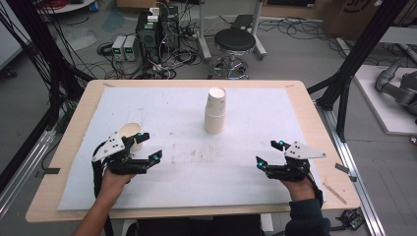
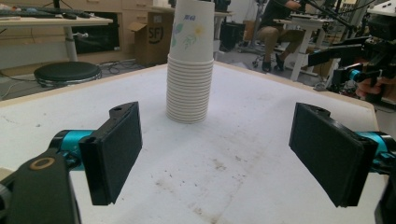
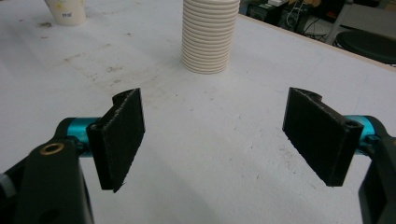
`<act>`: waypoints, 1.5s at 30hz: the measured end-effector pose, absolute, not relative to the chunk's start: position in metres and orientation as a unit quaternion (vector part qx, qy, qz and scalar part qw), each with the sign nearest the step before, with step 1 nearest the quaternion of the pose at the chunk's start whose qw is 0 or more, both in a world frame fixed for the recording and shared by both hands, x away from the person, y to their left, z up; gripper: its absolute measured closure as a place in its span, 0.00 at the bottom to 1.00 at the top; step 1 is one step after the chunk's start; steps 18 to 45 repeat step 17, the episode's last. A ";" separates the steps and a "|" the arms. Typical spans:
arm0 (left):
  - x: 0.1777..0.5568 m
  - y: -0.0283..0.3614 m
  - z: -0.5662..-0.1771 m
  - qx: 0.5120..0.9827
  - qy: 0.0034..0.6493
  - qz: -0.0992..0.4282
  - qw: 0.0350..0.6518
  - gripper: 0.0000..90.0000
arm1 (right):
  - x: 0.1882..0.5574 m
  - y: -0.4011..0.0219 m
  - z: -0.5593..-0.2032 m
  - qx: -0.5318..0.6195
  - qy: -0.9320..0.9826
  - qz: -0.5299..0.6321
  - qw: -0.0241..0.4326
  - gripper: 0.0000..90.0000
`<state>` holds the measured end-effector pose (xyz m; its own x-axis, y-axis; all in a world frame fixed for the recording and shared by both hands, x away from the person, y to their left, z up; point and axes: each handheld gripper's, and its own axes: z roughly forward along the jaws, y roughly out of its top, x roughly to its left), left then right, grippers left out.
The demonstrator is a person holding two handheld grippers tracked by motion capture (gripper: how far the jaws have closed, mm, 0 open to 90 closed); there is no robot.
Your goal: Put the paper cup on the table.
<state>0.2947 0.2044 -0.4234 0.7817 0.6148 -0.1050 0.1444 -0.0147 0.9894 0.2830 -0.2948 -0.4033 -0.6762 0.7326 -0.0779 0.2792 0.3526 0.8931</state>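
Note:
A tall stack of white paper cups (image 1: 215, 110) stands upside down at the middle back of the white mat (image 1: 196, 162). One single paper cup (image 1: 130, 131) stands upright at the left, just behind my left gripper (image 1: 150, 146). That gripper is open near the front left with nothing between its jaws. My right gripper (image 1: 267, 153) is open at the front right, also holding nothing. The left gripper view looks between the left gripper (image 2: 217, 154) at the stack (image 2: 190, 65). In the right gripper view the right gripper (image 3: 215, 140) faces the stack (image 3: 210, 35), and the single cup (image 3: 67, 10) is at the far left.
The mat lies on a wooden table (image 1: 314, 128). Behind the table are a black stool (image 1: 235, 42), electronics boxes with tangled cables (image 1: 147, 34), and black frame posts (image 1: 344, 73) at either side. The other hand's gripper (image 2: 369, 74) appears far right in the left gripper view.

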 end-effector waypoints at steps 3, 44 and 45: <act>0.295 0.204 -0.423 0.690 0.275 0.183 0.644 0.19 | 0.283 -0.295 -0.403 0.322 0.786 0.469 0.242 0.24; 0.297 0.201 -0.424 0.693 0.275 0.184 0.641 0.19 | 0.283 -0.297 -0.405 0.326 0.786 0.466 0.243 0.24; 0.297 0.201 -0.424 0.693 0.275 0.184 0.641 0.19 | 0.283 -0.297 -0.405 0.326 0.786 0.466 0.243 0.24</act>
